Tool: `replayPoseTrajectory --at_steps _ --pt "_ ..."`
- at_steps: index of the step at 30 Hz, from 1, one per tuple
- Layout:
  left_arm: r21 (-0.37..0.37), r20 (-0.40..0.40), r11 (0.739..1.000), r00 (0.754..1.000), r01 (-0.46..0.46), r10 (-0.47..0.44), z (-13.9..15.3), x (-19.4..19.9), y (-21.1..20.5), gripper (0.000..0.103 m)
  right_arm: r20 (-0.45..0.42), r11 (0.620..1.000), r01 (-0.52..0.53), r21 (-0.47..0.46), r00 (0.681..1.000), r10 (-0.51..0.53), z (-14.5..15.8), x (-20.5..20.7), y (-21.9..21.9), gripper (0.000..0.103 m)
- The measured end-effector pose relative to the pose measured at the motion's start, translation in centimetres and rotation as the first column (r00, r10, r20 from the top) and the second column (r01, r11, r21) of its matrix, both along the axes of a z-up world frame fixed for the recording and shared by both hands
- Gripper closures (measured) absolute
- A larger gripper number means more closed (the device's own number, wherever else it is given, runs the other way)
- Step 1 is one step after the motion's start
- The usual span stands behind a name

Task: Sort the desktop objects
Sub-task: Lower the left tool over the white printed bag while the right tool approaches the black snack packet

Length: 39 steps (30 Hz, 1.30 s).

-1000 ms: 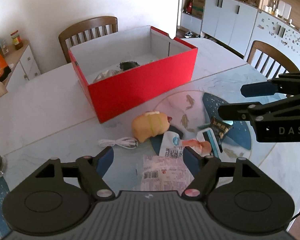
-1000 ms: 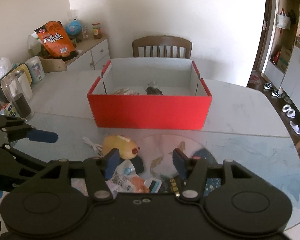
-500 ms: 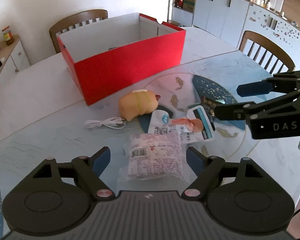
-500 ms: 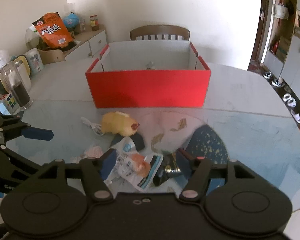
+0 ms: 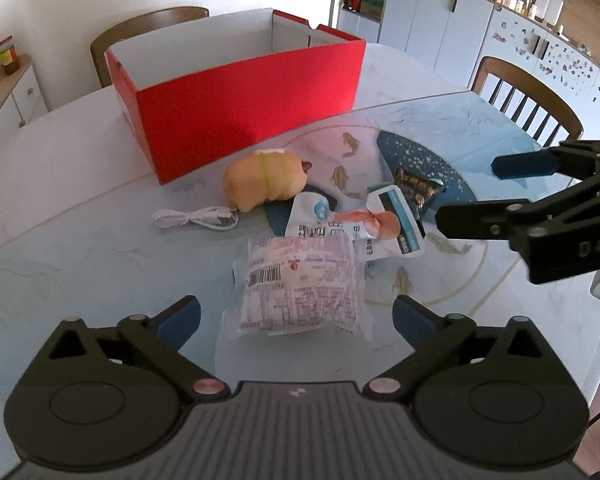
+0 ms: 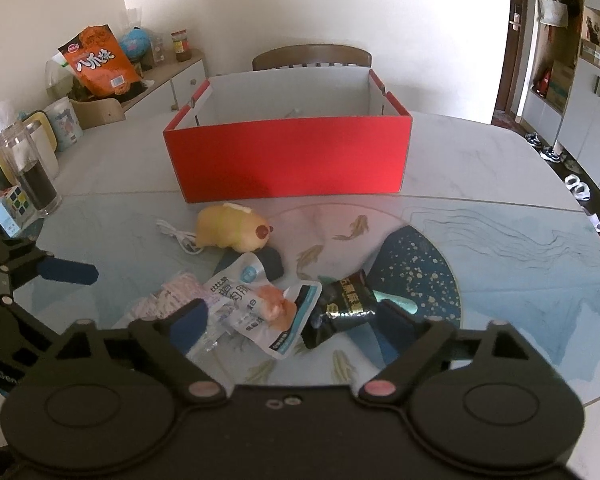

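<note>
A red open box [image 5: 240,120] [image 6: 288,160] stands mid-table. Before it lie a yellow plush toy [image 5: 264,184] [image 6: 232,230], a white cable [image 5: 192,218], a white pouch with an orange picture [image 5: 352,228] [image 6: 260,304], a black packet [image 6: 344,304] and a clear pink-printed packet [image 5: 300,280]. My left gripper [image 5: 296,316] hangs low over the clear packet, which lies between its opening jaws, untouched. My right gripper [image 6: 292,320] [image 5: 472,192] is opening above the white pouch and black packet, gripping neither.
The glass-topped table [image 6: 500,248] carries a dark-filled glass jar [image 6: 32,172] and a puzzle cube [image 6: 12,208] at its left edge. Wooden chairs [image 5: 528,92] [image 6: 312,56] stand behind and to the right. A sideboard with an orange snack bag [image 6: 100,60] lines the wall.
Both grippers have sunk toward the table and their jaws have spread wider. The box's contents have dropped out of sight behind its front wall.
</note>
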<state>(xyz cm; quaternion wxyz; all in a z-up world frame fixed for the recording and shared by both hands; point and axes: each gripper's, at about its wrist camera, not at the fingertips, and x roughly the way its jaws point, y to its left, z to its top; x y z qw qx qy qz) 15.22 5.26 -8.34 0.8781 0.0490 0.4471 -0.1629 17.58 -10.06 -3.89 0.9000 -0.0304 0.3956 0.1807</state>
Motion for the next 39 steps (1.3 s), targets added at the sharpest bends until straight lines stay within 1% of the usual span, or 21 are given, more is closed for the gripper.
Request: replayPoseTrajectory --at_steps 2,10,15,17,20,26,29,33,39 --pt "0.0 -0.002 1.0 1.0 0.001 -0.001 -0.3 -0.1 0.1 0.0 0.007 1.0 -0.005 0.008 1.0 0.005 -0.1 -0.1 0.0 0.001" --pt "-0.001 0.0 1.0 1.0 0.005 -0.005 -1.8 -0.3 0.3 0.0 -0.017 1.0 0.004 -0.014 1.0 -0.004 -1.6 -0.2 -0.1 0.001" --pt "-0.044 -0.012 0.999 1.0 0.008 -0.008 -2.7 -0.1 0.6 0.0 -0.032 0.999 0.023 -0.03 0.999 -0.024 -3.0 0.1 -0.4 0.001" --pt "-0.044 -0.01 0.999 1.0 0.013 -0.013 -3.0 0.0 0.5 0.0 -0.035 0.999 0.021 -0.034 0.999 -0.022 -3.5 0.2 -0.5 0.001" --pt "-0.071 -0.011 0.997 1.0 0.01 -0.011 -3.2 0.3 0.5 0.0 -0.035 0.999 0.023 -0.041 0.999 -0.025 -3.9 0.4 -0.6 0.002" --pt "-0.062 0.0 0.998 1.0 0.007 -0.007 -3.4 0.9 0.2 0.0 -0.027 0.998 0.047 -0.048 0.998 -0.048 -4.2 1.3 -1.5 0.002" --pt "-0.056 -0.003 0.998 1.0 0.001 -0.001 -3.7 1.4 0.2 0.0 -0.034 0.997 0.057 -0.059 0.998 -0.059 -4.6 1.8 -2.0 0.005" --pt "-0.053 -0.01 0.999 1.0 -0.009 0.008 -4.0 2.0 0.3 0.0 -0.053 0.997 0.05 -0.055 0.997 -0.053 -5.1 2.1 -2.0 0.006" --pt "-0.059 -0.013 0.998 1.0 -0.012 0.011 -4.2 2.4 0.4 0.001 -0.043 0.997 0.044 -0.063 0.998 -0.046 -5.1 2.8 -1.7 0.009"
